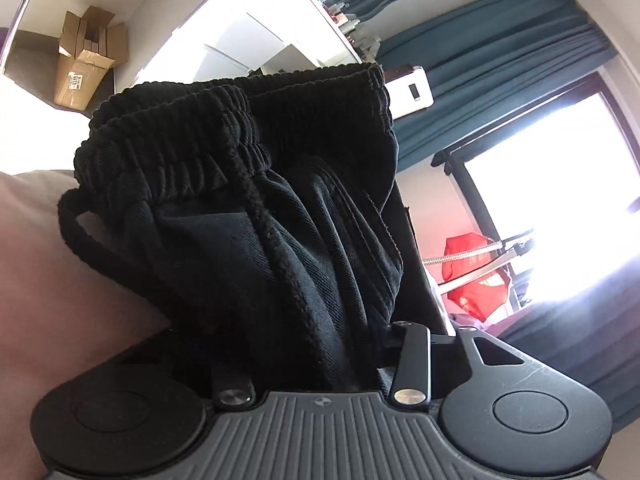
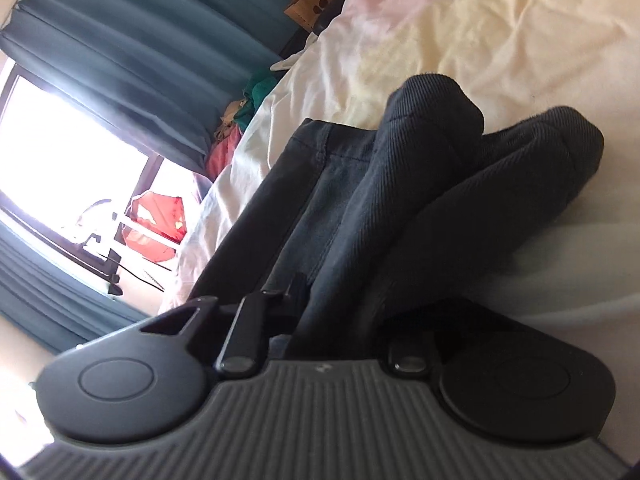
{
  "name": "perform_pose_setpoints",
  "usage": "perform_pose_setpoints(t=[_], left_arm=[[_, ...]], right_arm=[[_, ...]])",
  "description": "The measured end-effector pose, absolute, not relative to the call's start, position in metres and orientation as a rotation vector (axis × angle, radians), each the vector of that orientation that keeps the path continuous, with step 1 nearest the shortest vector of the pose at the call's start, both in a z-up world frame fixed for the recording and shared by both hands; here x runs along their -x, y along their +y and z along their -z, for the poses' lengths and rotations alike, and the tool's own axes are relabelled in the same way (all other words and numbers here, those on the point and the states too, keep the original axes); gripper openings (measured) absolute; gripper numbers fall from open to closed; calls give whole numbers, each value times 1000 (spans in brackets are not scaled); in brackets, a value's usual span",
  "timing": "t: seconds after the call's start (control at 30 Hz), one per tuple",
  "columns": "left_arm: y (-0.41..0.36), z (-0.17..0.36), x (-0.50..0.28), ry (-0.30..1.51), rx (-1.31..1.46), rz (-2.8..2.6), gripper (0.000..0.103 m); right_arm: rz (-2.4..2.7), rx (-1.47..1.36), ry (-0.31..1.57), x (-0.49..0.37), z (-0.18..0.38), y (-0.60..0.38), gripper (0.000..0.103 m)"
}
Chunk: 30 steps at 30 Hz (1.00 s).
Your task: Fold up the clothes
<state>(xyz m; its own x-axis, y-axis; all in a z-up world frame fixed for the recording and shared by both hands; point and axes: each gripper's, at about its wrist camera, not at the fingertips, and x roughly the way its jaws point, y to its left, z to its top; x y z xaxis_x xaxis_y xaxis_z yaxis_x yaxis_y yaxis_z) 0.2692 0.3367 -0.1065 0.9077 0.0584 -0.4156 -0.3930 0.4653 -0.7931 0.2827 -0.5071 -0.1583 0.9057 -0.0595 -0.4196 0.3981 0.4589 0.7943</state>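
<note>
Black corduroy trousers (image 1: 248, 200) with an elastic waistband and a drawstring loop fill the left wrist view. My left gripper (image 1: 320, 344) is shut on the bunched cloth below the waistband; its fingers are mostly buried in the cloth. In the right wrist view the same dark trousers (image 2: 400, 200) hang bunched in thick folds over the cream bed sheet (image 2: 480, 40). My right gripper (image 2: 320, 312) is shut on that cloth, with its fingertips hidden by it.
Teal curtains (image 1: 500, 72) and a bright window (image 1: 560, 200) lie to the right in the left wrist view. A cardboard box (image 1: 86, 60) stands in a corner. A red item (image 2: 160, 220) hangs by the window. A brown paper bag (image 2: 312, 0) sits beyond the bed.
</note>
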Motion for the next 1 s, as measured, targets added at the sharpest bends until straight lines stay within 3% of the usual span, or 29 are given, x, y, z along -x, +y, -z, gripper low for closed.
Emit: perform_pose_setpoints(t=[0.13, 0.27, 0.63, 0.83, 0.93, 1.0], left_arm=[[342, 95, -258, 311, 1074, -274, 17], [350, 78, -237, 284, 1113, -239, 14], [391, 44, -124, 285, 1282, -169, 13], [379, 31, -90, 428, 1152, -229, 14], [369, 32, -93, 470, 1093, -287, 18], [360, 28, -92, 500, 1032, -316, 27]], right_arm=[[284, -1059, 326, -268, 145, -507, 12], [264, -957, 347, -250, 127, -503, 11], [318, -1149, 352, -142, 104, -514, 11], [320, -1198, 386, -110, 112, -521, 11], [341, -1225, 426, -110, 123, -522, 12], [355, -1271, 439, -110, 133, -524, 12]])
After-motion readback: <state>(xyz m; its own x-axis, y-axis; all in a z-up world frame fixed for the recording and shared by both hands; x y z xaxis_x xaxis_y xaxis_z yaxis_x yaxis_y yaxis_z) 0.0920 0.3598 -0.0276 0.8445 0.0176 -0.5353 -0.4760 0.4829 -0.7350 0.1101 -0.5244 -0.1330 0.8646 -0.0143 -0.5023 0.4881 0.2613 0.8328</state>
